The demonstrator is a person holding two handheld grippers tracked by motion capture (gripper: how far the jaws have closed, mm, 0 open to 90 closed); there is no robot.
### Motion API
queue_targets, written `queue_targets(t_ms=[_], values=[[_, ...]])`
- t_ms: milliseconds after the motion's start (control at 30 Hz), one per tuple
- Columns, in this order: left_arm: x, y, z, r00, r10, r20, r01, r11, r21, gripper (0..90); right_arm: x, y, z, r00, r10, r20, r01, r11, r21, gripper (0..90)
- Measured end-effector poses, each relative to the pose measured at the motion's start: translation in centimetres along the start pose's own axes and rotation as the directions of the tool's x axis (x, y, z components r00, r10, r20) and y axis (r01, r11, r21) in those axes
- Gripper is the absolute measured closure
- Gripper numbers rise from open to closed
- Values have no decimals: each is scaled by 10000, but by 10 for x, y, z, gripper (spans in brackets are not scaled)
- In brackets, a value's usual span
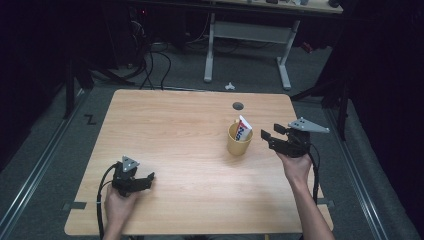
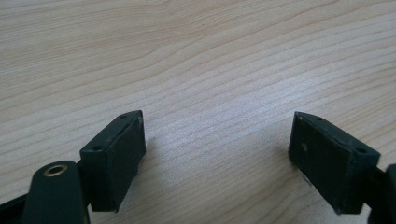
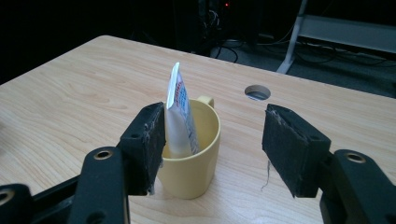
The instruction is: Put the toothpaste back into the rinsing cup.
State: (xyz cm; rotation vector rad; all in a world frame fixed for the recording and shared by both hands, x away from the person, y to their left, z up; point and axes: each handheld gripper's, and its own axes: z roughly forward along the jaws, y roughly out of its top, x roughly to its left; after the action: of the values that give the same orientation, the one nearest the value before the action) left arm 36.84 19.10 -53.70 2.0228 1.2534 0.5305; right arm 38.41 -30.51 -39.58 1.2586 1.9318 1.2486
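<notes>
A yellow mug [image 1: 239,142] stands right of the table's middle, and a white toothpaste tube [image 1: 243,129] with red and blue print stands upright inside it. My right gripper [image 1: 270,132] hovers just right of the mug, pointing at it, open and holding nothing. In the right gripper view the mug [image 3: 191,172] and tube [image 3: 180,112] sit just beyond the left jaw of that gripper [image 3: 215,116]. My left gripper [image 1: 145,182] rests low near the front left of the table. Its jaws are open over bare wood in the left gripper view [image 2: 218,121].
The wooden table [image 1: 170,130] has a round cable hole [image 1: 238,106] behind the mug. Past the far edge, on the grey floor, are a white desk frame [image 1: 247,35], loose cables [image 1: 150,65] and a small white object [image 1: 229,86].
</notes>
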Motion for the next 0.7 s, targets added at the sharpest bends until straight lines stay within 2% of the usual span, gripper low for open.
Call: queue_targets(t_ms=[700], values=[[0, 0, 0, 10000, 2, -7, -2, 10000, -2, 193, -8, -22, -19, 9995, 290, 96, -289, 9995, -139, 417]])
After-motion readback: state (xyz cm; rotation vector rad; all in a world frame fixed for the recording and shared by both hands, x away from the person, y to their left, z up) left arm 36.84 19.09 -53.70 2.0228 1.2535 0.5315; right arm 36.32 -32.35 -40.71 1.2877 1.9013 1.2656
